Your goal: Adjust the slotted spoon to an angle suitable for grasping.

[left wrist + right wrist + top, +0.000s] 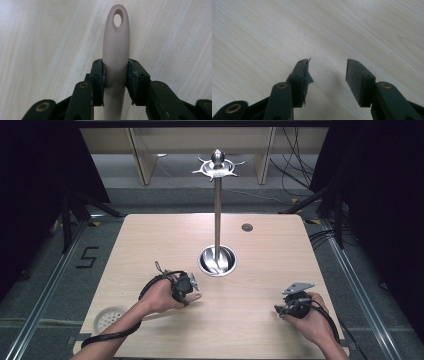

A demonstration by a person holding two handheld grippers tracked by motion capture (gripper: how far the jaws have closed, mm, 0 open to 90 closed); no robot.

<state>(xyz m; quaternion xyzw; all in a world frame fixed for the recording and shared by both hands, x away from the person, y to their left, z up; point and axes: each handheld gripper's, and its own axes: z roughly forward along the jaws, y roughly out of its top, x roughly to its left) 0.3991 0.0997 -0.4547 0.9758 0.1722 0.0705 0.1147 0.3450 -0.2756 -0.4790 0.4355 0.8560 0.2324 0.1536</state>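
Left hand-held gripper [115, 75] clamps the beige utensil handle [116, 42] over the table [37, 50]

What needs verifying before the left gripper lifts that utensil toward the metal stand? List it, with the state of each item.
1. Left gripper closed on the utensil handle: ok, both pads press its sides.
2. Hanging hole at the handle's end free of the jaws: ok, it sits well past the pads.
3. Working end of the utensil: cannot tell, it is hidden behind the gripper.
4. Right gripper empty and out of the way: ok, jaws open over bare table.
5. Stand upright with free hooks on top: ok, nothing hangs there.
6. Path from handle to stand: ok, nothing lies between.
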